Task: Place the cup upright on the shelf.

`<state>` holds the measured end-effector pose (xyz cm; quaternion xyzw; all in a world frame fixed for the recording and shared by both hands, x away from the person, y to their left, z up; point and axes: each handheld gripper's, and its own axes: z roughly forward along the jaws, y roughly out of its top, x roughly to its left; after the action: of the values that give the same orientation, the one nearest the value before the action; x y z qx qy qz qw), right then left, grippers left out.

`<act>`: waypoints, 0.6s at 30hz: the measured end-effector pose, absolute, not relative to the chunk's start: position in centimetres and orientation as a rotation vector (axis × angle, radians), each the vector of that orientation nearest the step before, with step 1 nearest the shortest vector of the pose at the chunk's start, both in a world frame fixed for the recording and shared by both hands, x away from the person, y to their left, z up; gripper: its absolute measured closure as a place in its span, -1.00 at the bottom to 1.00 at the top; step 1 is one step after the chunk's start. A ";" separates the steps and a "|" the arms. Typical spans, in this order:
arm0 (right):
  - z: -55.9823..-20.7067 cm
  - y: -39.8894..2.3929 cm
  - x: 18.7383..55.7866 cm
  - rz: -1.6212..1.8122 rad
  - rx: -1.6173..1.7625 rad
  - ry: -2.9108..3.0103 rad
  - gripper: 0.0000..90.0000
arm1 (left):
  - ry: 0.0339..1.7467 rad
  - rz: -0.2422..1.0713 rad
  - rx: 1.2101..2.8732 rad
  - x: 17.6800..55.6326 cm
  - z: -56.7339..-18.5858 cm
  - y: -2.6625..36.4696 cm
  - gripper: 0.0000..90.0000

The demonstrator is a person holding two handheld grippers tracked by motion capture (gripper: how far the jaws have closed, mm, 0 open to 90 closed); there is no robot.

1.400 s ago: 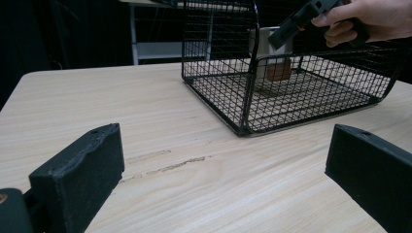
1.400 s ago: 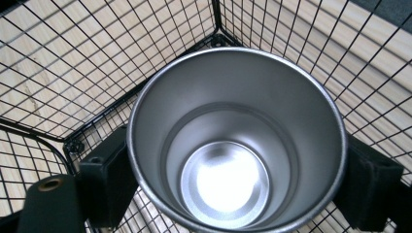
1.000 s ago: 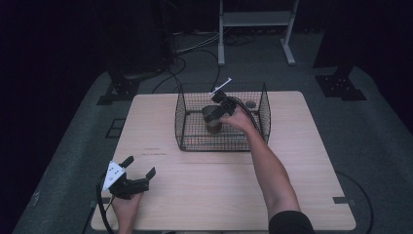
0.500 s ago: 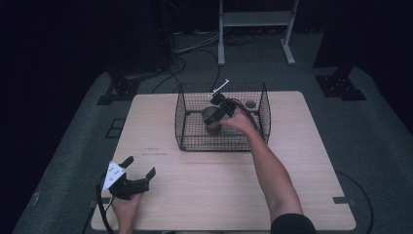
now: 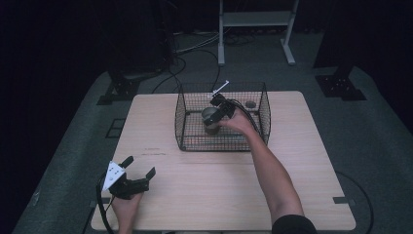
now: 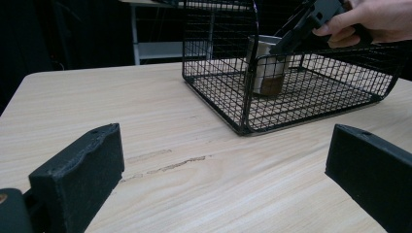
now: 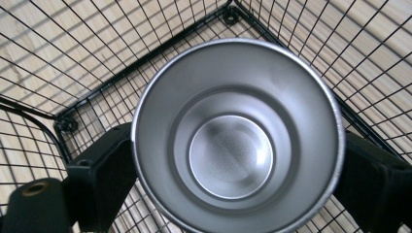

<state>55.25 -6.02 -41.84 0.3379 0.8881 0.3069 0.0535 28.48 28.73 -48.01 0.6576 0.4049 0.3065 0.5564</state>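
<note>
From the high view, you are reaching your right gripper [image 5: 215, 110] down into the wire basket [image 5: 221, 144], where the steel cup [image 5: 210, 120] is standing upright on the mesh floor toward the basket's left half. Your left gripper [image 5: 140, 166] is resting near the table's [image 5: 302, 161] front left corner, jaws spread wide, holding nothing.

In the left gripper view, the cup [image 6: 265, 65] is sitting behind the basket's [image 6: 311, 104] near wall, with the right gripper [image 6: 286, 43] angling onto its rim from above.

In the right gripper view, you are looking straight down into the cup [image 7: 238, 133]; the jaws are flanking it on both sides and have just been opening, so the pads are probably no longer pressing, though I cannot tell for certain. The risk lies in the exit: pulling up at a slant could let a jaw snag the rim and tip the cup, or catch the basket's [image 7: 58, 63] wire.
</note>
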 end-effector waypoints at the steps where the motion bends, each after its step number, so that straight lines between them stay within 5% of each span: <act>1: -41.8 -6.0 55.3 0.933 1.027 2.699 -0.76 | 0.955 0.723 1.551 28.5 -48.0 28.7 -1.00; 18: -38.9 -7.5 54.0 1.051 1.052 2.603 -0.94 | 0.964 0.717 1.560 28.4 -48.0 28.8 -1.00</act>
<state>53.95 -7.50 -38.87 0.3499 0.8661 0.3497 0.0720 28.43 28.79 -48.03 0.6598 0.4079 0.3032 0.5535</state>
